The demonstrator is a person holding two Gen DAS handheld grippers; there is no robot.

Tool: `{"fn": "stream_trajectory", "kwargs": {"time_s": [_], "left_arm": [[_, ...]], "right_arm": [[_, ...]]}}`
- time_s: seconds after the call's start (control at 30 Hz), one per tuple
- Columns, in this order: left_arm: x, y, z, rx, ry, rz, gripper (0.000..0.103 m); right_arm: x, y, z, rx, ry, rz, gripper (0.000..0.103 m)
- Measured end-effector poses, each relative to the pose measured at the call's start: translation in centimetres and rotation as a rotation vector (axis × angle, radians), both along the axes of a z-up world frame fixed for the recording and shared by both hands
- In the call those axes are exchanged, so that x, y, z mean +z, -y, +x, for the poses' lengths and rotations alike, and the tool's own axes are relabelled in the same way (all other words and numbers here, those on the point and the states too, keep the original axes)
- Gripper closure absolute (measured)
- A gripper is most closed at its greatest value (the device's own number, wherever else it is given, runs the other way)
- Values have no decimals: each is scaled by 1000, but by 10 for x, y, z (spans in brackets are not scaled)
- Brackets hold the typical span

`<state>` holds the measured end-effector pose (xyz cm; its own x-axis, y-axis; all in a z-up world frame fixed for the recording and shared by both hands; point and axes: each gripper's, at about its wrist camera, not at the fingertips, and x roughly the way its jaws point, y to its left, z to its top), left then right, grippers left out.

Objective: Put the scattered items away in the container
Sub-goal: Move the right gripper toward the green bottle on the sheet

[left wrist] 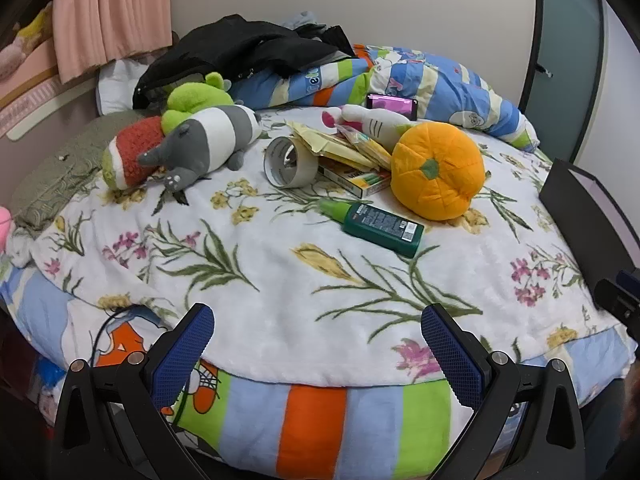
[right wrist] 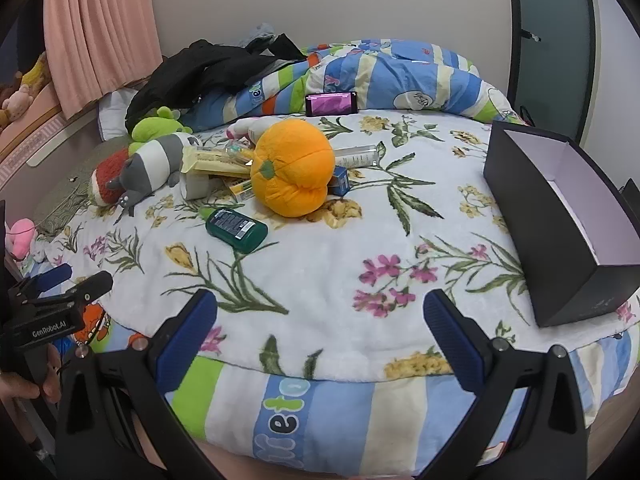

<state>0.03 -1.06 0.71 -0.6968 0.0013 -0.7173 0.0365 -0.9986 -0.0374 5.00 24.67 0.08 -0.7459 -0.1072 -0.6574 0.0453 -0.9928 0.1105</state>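
Note:
Scattered on the floral blanket (left wrist: 280,280) lie an orange plush pumpkin (left wrist: 438,170) (right wrist: 294,166), a green bottle (left wrist: 378,226) (right wrist: 236,229), a tape roll (left wrist: 288,162), a crayon box (left wrist: 356,180), yellow packets (left wrist: 340,144), a grey-and-white plush (left wrist: 204,142) (right wrist: 150,168) and a white plush (left wrist: 376,120). The black open box (right wrist: 560,220) (left wrist: 580,200) stands at the right bed edge, its inside empty as far as it shows. My left gripper (left wrist: 318,344) is open near the bed's front edge, well short of the items. My right gripper (right wrist: 320,332) is open too, left of the box, nothing between its fingers.
A striped quilt (left wrist: 420,76) and black clothing (left wrist: 248,48) are heaped at the back, with a lit phone (left wrist: 392,106) (right wrist: 332,104) propped there. Pink curtain (left wrist: 108,12) and wall at left. A dark door (right wrist: 552,40) stands at right. A hand (right wrist: 24,388) holds the left gripper.

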Motion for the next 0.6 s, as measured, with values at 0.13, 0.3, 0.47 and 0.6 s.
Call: {"fn": "stream_trajectory", "kwargs": {"time_s": [0.13, 0.3, 0.47, 0.6], "left_arm": [[-1, 1, -1, 12, -2, -1, 0], [-1, 5, -2, 20, 9, 28, 0], [0, 9, -3, 18, 14, 76, 0], [3, 13, -2, -3, 11, 91, 0]], "right_arm": [[-1, 0, -1, 16, 7, -5, 0], [0, 0, 1, 25, -6, -20, 0], [1, -4, 1, 38, -7, -33, 0], [2, -7, -2, 93, 43, -71, 0]]}}
